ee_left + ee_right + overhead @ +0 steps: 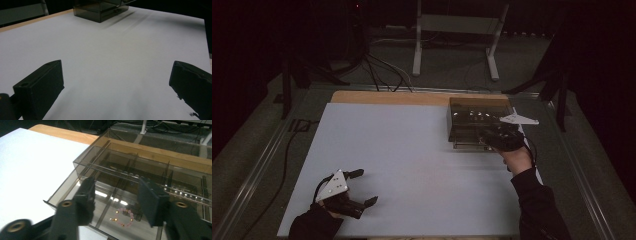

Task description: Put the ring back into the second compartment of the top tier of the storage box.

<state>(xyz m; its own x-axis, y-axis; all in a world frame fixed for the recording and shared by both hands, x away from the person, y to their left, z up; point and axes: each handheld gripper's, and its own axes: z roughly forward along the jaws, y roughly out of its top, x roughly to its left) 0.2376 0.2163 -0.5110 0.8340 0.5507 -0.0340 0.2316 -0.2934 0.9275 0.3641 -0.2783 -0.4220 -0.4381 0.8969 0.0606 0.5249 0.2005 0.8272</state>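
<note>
Right gripper (113, 202) is held over the pulled-out drawer (75, 195) of a smoked clear organiser box (479, 122), its jaws parted moderately with nothing between them. Below the gap, on the drawer floor, a small pink beaded bracelet (124, 217) with gold beads is seen lying flat, apart from both jaws. Thin dividers (110, 202) split the drawer into compartments, and the bracelet is placed just to the right of one of them in the right gripper view. The jaws appear to be lined up on either side of the bracelet, probably so that it can be picked out or because it has been set there; which of these cannot be told.

In the high view, the box is found at the far right of the white table mat (412, 165), with the right gripper (499, 137) at its near edge. The left gripper (357, 187) is rested well apart from the box, at the near left corner of the mat, jaws spread wide and empty, seemingly parked out of the way.
</note>
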